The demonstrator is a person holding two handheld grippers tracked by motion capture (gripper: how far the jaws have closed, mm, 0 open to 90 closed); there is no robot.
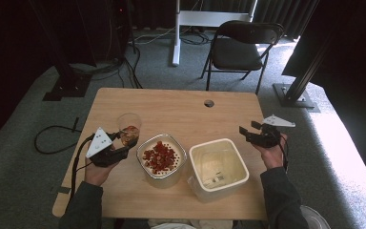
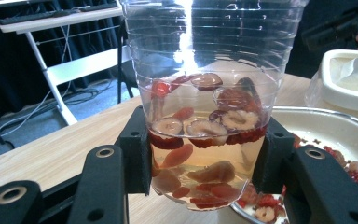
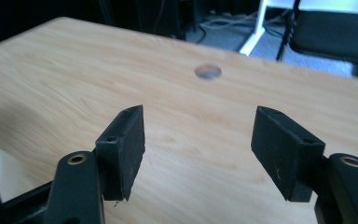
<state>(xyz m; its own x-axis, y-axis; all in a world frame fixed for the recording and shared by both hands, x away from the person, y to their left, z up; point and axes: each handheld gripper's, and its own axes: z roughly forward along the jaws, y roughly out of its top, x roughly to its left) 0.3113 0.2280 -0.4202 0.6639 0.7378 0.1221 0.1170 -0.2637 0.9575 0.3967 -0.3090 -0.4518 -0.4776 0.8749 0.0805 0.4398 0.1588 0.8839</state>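
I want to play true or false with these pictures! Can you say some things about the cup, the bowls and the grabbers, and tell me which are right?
1. The left gripper holds a clear cup of liquid and red fruit slices. True.
2. The right gripper holds a spoon. False: nothing is between its jaws.
3. The white container is full of fruit. False: the strainer bowl holds the red pieces.
4. The table has a round hole. True.

Left gripper [image 1: 124,141] at table's [image 1: 181,107] 8 o'clock, jaws clamped on clear cup [image 1: 129,127] holding red fruit slices. Strainer bowl [image 1: 162,160] of red pieces just at cup's 4 o'clock. White tub [image 1: 218,168] touching bowl at its 3 o'clock. Right gripper [image 1: 249,128] at tub's 1 o'clock, jaws apart, nothing between.
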